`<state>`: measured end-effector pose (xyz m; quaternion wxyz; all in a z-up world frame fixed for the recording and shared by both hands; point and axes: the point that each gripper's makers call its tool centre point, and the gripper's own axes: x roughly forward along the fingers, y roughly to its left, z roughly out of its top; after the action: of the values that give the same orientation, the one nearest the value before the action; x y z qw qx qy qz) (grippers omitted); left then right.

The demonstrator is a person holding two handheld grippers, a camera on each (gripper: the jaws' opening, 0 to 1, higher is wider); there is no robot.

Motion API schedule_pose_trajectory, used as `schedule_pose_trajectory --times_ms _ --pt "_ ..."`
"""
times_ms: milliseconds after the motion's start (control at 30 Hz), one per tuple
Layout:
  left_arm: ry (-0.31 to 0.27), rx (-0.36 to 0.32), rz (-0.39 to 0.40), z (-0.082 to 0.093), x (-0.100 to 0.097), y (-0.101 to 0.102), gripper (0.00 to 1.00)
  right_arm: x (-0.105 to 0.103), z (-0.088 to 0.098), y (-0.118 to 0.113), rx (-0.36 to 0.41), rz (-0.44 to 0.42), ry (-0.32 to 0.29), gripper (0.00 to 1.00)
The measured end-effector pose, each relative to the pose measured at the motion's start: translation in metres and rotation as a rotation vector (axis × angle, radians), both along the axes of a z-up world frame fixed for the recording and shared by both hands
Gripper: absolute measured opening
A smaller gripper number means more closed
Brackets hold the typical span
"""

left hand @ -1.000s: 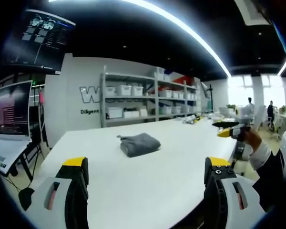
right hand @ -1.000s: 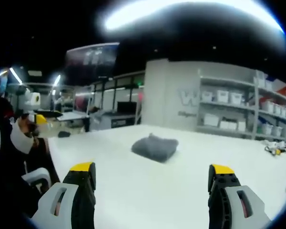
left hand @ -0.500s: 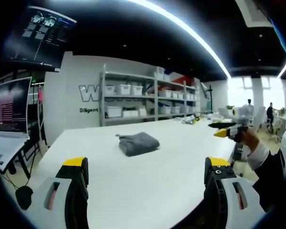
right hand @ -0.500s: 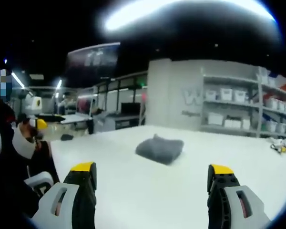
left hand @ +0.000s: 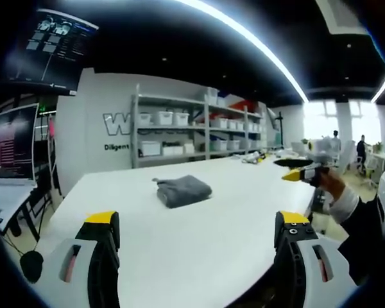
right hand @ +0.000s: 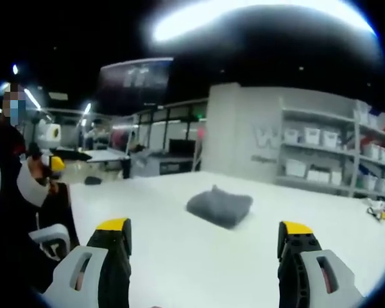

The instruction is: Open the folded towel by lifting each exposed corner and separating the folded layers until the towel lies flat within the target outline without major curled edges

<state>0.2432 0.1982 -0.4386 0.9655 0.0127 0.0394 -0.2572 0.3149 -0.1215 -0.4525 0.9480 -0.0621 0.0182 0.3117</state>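
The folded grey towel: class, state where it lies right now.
The folded grey towel lies on the white table, mid-table ahead of both open grippers, with the shelving unit behind it in the left gripper view.

Large "W" on back wall point(left hand: 115, 123)

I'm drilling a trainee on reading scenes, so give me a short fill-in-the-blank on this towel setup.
1. The towel is coloured ____.
2. The towel is not yet spread out; it lies ____ on the table.
3. The left gripper holds nothing; its jaws stand ____.
4. The right gripper hangs above the ____.

Missing words: grey; folded; open; table
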Motion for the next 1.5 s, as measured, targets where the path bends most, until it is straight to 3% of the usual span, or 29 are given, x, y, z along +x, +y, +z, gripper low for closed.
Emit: schedule_pose_trajectory --times_ms 1500 --pt "0.008 0.02 -0.001 -0.006 0.002 0.0 0.98 0.041 -0.007 0.022 -0.07 0.07 0.025 0.86"
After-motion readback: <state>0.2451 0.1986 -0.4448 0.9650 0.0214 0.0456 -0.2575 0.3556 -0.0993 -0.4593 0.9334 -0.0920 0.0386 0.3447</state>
